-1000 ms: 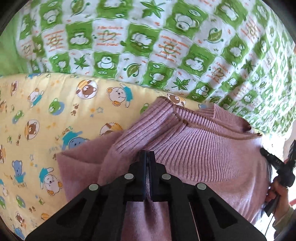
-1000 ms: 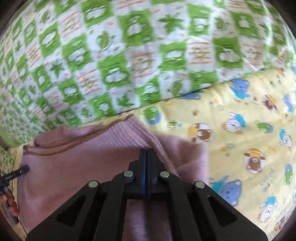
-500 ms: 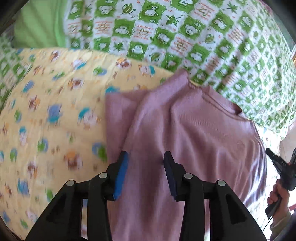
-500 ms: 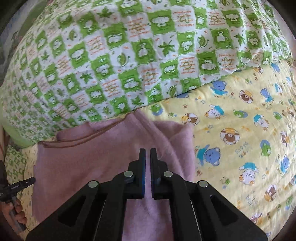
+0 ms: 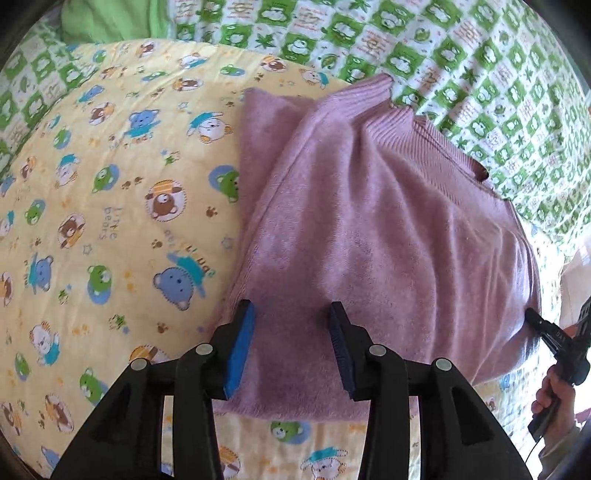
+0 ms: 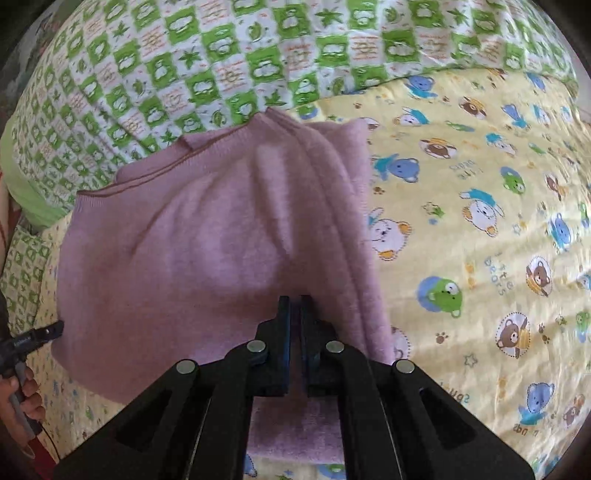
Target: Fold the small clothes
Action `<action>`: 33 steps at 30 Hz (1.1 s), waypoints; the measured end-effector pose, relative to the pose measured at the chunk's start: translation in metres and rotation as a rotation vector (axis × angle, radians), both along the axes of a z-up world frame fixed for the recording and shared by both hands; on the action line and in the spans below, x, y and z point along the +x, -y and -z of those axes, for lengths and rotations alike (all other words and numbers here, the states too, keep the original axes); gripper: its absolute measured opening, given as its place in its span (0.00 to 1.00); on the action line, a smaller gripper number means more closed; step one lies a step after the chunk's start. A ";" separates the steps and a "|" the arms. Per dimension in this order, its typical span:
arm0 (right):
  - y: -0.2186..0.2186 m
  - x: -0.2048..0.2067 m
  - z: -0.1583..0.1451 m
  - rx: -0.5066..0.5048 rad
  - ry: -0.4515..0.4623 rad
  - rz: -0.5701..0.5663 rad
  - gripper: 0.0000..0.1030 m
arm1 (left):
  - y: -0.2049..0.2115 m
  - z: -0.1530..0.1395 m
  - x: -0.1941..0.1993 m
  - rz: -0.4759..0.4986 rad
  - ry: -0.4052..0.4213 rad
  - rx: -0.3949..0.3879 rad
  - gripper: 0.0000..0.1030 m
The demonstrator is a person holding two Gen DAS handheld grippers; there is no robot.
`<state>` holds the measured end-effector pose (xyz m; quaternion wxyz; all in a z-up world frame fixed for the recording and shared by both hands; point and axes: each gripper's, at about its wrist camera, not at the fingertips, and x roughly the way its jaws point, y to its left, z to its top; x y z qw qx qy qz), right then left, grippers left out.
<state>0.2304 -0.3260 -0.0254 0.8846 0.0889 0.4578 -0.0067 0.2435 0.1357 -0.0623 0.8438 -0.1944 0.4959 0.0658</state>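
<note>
A mauve knit sweater point(image 5: 369, 221) lies folded lengthwise on a yellow bear-print blanket point(image 5: 110, 221), its ribbed end toward the green checked quilt point(image 5: 443, 55). My left gripper point(image 5: 291, 325) hangs open over the sweater's near left part, with fabric below the blue pads and nothing pinched. In the right wrist view the sweater point(image 6: 203, 240) fills the left half. My right gripper point(image 6: 295, 306) is shut above its near edge beside the folded-over right side, and I see no cloth caught in it. Each view shows the other gripper at the sweater's far side.
The yellow blanket point(image 6: 480, 258) spreads wide to the right of the sweater, the green checked quilt point(image 6: 221, 55) runs along the back. A plain light green cloth point(image 5: 110, 18) sits at the far left corner. A hand point(image 5: 550, 391) holds the other tool.
The left gripper went from shut to open. Both grippers drew back toward me, so much more of the sweater now shows, lying flat. The right gripper stayed shut.
</note>
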 end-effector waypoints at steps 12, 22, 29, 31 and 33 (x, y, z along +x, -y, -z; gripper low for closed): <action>-0.022 -0.036 -0.038 0.058 0.053 0.013 0.39 | -0.017 0.005 -0.053 -0.213 -0.028 -0.151 0.71; -0.057 -0.059 -0.033 0.111 0.019 -0.039 0.39 | -0.033 0.033 -0.034 -0.316 0.006 -0.336 0.70; -0.057 -0.060 -0.031 0.114 0.003 -0.035 0.39 | -0.029 0.028 -0.017 -0.289 0.026 -0.339 0.30; -0.055 -0.059 -0.031 0.116 0.003 -0.036 0.39 | -0.024 0.022 -0.015 -0.278 0.039 -0.312 0.20; -0.055 -0.058 -0.032 0.118 0.006 -0.041 0.39 | -0.019 0.012 -0.016 -0.256 0.064 -0.292 0.16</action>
